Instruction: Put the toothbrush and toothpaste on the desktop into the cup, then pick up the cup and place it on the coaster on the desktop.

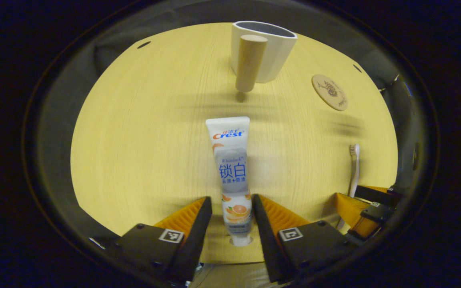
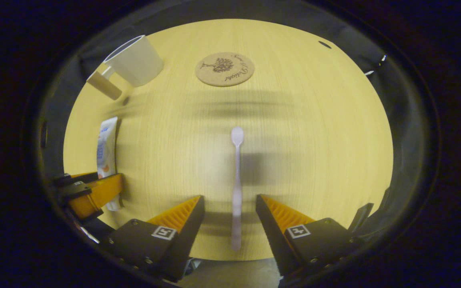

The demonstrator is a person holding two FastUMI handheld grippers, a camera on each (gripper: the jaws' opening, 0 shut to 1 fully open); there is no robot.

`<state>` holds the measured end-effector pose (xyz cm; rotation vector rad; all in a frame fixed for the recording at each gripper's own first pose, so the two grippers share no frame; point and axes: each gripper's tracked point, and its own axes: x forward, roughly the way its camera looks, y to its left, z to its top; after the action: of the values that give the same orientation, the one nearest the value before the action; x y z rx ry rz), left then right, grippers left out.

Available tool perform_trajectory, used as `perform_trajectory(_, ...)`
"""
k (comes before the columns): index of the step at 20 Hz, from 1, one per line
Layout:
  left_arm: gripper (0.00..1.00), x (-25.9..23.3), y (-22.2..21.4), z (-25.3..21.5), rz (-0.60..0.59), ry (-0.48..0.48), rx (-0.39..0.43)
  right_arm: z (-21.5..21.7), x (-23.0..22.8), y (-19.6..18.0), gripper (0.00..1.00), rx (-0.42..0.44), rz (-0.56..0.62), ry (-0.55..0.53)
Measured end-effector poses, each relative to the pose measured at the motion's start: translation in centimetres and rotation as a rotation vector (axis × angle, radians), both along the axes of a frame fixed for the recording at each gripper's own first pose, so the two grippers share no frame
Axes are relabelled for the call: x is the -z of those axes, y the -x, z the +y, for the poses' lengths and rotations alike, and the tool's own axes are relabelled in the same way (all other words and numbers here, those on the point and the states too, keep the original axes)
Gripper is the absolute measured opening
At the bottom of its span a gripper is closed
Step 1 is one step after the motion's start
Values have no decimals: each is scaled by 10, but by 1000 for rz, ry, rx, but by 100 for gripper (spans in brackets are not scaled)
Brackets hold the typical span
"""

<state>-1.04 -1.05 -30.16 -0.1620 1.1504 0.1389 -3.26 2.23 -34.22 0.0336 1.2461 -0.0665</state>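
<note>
A white toothpaste tube (image 1: 232,168) lies flat on the pale wooden table (image 1: 142,152), its cap end toward me. My left gripper (image 1: 231,198) is open, and its fingers straddle the tube's cap end without both pressing on it. A thin white toothbrush (image 2: 236,176) lies with its head pointing away, and its handle runs between the wide-open fingers of my right gripper (image 2: 229,197). A white cup (image 1: 272,44) with a wooden handle (image 1: 249,64) stands upright at the far side. A round cork coaster (image 2: 224,69) lies to the right of the cup (image 2: 136,60).
The toothbrush (image 1: 353,168) and the right gripper (image 1: 368,210) show at the right of the left gripper view. The toothpaste (image 2: 107,146) and the left gripper (image 2: 94,192) show at the left of the right gripper view. Dark cloth surrounds the round table.
</note>
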Motion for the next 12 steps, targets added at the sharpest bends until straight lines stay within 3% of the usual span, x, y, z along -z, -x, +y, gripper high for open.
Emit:
perform_trajectory(1, 49, 0, 0, 0, 4, 1, 2, 0, -4, -2, 63, 11, -7, -14)
perform_trajectory(2, 49, 0, 1, 0, 1, -12, 11, 1, -2, -1, 42, 34, -17, -34)
perform_trajectory(3, 41, -1, 0, 1, 5, -10, 7, 1, 1, -2, 11, 41, -15, -47)
perform_trajectory(6, 33, -1, -3, 3, -15, -11, -1, 0, -5, 1, 11, 33, -1, -52)
perform_trajectory(7, 24, -3, -2, 3, -10, -5, -7, 0, -7, -2, 3, 35, -15, -43)
perform_trajectory(12, 24, -12, -4, 2, -36, 35, -19, 0, 0, -3, 4, 23, -16, -38)
